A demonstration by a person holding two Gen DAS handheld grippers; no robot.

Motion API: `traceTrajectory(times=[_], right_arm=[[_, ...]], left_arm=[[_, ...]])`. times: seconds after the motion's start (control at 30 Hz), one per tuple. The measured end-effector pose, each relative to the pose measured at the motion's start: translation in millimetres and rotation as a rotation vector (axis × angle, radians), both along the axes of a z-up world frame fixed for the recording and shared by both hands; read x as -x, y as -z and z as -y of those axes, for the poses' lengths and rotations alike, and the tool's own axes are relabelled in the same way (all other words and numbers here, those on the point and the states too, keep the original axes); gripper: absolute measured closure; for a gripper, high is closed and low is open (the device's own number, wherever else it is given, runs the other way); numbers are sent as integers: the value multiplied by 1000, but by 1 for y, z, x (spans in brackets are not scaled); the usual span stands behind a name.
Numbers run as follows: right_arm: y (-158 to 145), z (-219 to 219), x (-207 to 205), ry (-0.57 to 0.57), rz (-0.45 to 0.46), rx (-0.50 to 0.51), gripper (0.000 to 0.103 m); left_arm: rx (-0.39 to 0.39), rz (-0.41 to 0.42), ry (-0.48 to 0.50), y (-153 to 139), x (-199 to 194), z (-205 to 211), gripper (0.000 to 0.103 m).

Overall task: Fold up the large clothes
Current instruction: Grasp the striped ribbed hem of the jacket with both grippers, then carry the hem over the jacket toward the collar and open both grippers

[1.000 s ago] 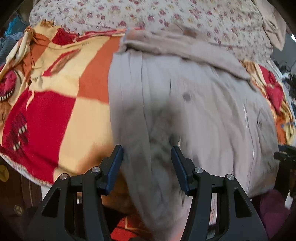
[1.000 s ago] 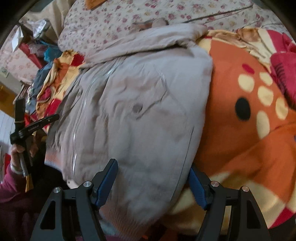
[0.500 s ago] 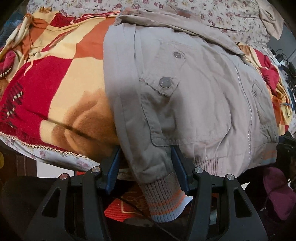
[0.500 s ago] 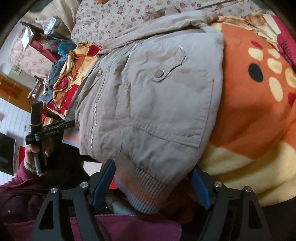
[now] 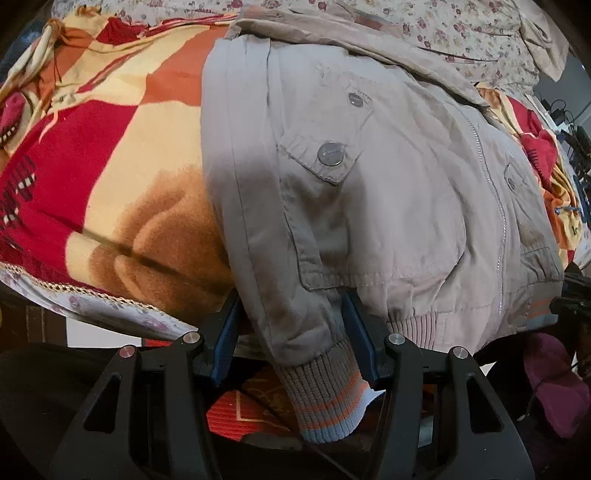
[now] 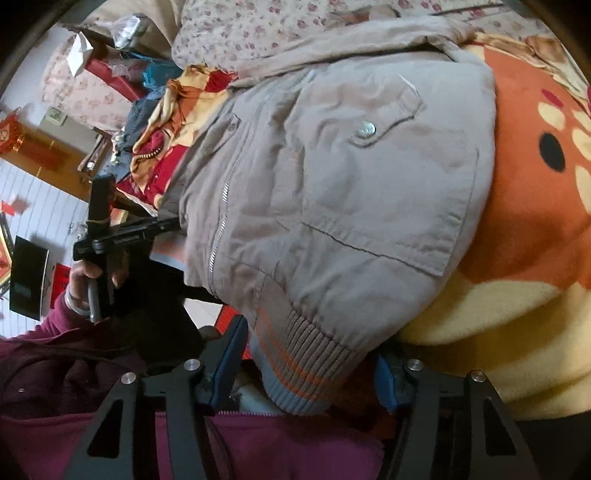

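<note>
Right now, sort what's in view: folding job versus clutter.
Job:
beige jacket
left gripper, fingers around its ribbed cuff
right gripper, closing at the hem

Clutter:
orange blanket
floral sheet
clothes pile

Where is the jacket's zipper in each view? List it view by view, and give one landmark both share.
Left wrist: the zipper runs down the right part of the picture, from the collar to the ribbed hem.
Right wrist: the zipper runs down left of centre, ending at the hem.
Shared landmark: the striped ribbed hem, at the bottom of the jacket in both.
</note>
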State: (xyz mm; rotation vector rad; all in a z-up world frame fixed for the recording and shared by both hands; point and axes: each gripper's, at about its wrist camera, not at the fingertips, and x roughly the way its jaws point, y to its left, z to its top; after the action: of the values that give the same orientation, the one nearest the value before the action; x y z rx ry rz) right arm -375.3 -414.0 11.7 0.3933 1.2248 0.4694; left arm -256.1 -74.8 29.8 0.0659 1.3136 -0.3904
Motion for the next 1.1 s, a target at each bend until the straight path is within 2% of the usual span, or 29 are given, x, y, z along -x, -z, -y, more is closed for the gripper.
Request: traceTrajectory(times=[0.23, 0.3, 0.33, 0.43, 0.53, 0.57, 0.63, 0.77, 1.0, 1.1], right_arm=[[16, 1, -7, 42, -27, -53, 43], [13, 2, -6, 37, -21, -44, 55], [11, 4, -6, 39, -13, -51, 67], [4, 7, -5, 51, -8, -58, 74], [-6, 2, -4, 46, 22, -51, 77], [-11, 1, -4, 47, 37, -57, 79], [-23, 5, -5, 52, 77, -82, 82], [-54, 13, -11, 75, 175, -141, 85], [-82, 19, -32, 110, 277, -156, 86], [-93, 23, -40, 129, 317, -159, 86]], left_arm=[[-14, 7, 19, 1, 2, 2, 49], [-14, 5, 19, 2, 2, 3, 49], [-14, 5, 21, 2, 2, 3, 49], [-7, -5, 55, 3, 3, 6, 50], [22, -24, 81, -1, 4, 8, 76], [32, -24, 78, -4, 4, 6, 82], [70, -19, 85, -16, 2, 3, 86], [159, 49, 68, -52, -5, -5, 87], [212, 216, -59, -102, -36, -16, 87], [235, 261, -98, -115, -52, -21, 87]])
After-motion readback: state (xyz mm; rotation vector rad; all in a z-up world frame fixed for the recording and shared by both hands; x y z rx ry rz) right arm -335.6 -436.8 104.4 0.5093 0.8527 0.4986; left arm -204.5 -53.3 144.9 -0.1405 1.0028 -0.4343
